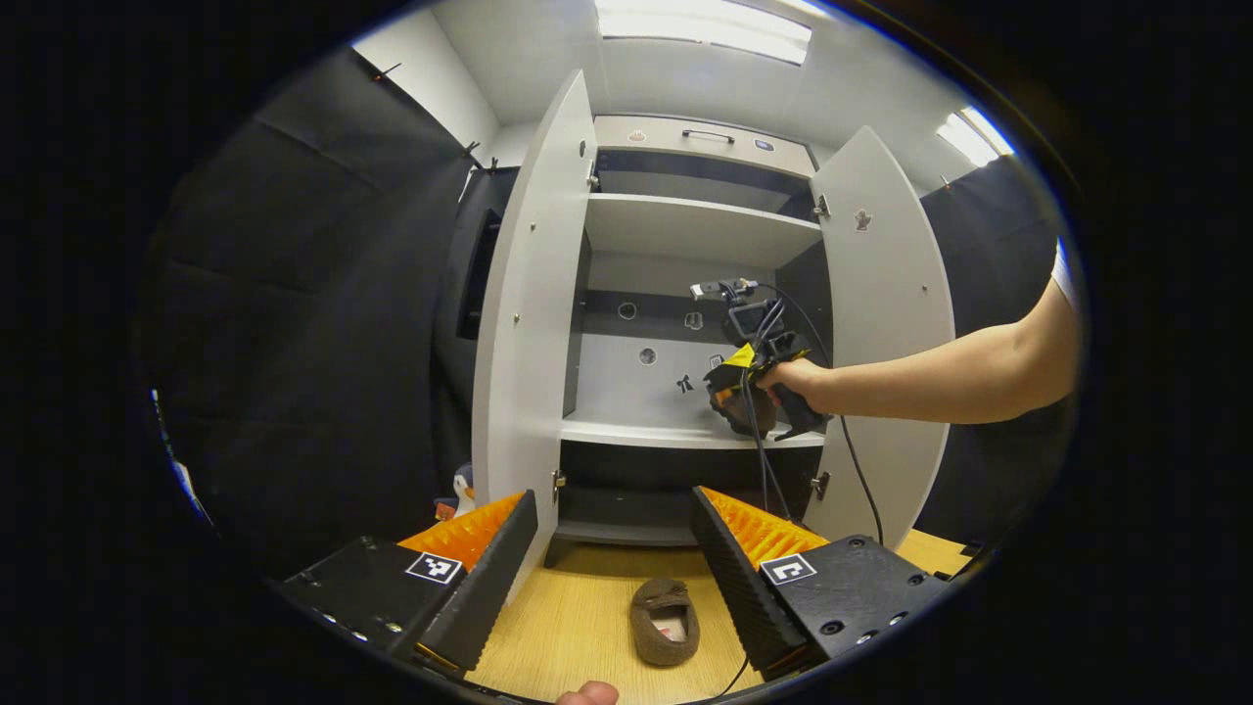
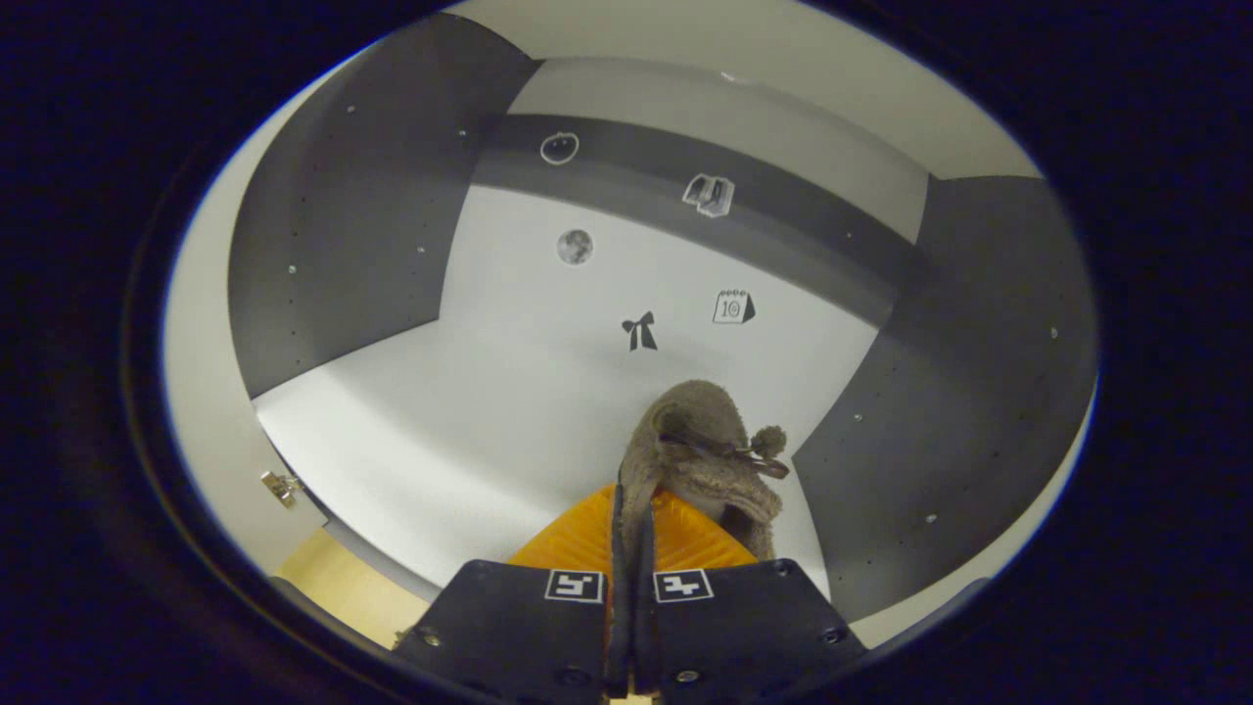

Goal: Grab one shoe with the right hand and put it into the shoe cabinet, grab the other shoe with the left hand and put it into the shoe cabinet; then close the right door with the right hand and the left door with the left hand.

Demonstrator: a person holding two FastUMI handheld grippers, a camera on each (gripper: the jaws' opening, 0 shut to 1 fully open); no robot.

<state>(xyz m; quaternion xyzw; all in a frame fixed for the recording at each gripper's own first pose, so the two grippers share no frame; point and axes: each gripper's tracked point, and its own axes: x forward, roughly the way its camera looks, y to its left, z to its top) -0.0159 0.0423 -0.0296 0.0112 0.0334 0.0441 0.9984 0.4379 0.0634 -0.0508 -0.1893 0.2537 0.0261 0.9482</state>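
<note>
Brown and fuzzy, one shoe (image 2: 700, 455) is pinched by its edge between the fingers of the right gripper (image 2: 631, 534), whose jaws are pressed nearly together on it. In the right gripper view the shoe hangs just over the white shelf (image 2: 440, 431) inside the shoe cabinet, toe pointing toward the back panel (image 2: 626, 284), which carries several small stickers. Whether the sole touches the shelf cannot be told. Grey side walls close in the compartment on both sides.

From the left gripper view, the shoe cabinet (image 1: 685, 225) stands with both doors swung wide: the left door (image 1: 529, 323) and the right door (image 1: 886, 294). A person's bare forearm (image 1: 940, 377) reaches in from the right, the hand (image 1: 798, 382) holding the right gripper at the middle shelf, a cable trailing down from it. The held shoe (image 1: 739, 411) shows as a dark shape just above that shelf's front edge.

The left gripper (image 1: 615, 534) is wide open and holds nothing. The other shoe (image 1: 666, 622) lies on the wooden surface (image 1: 578, 617) in front of the cabinet, seen between the fingers and apart from both, opening facing up. A small toy figure (image 1: 462, 487) sits near the foot of the left door.
</note>
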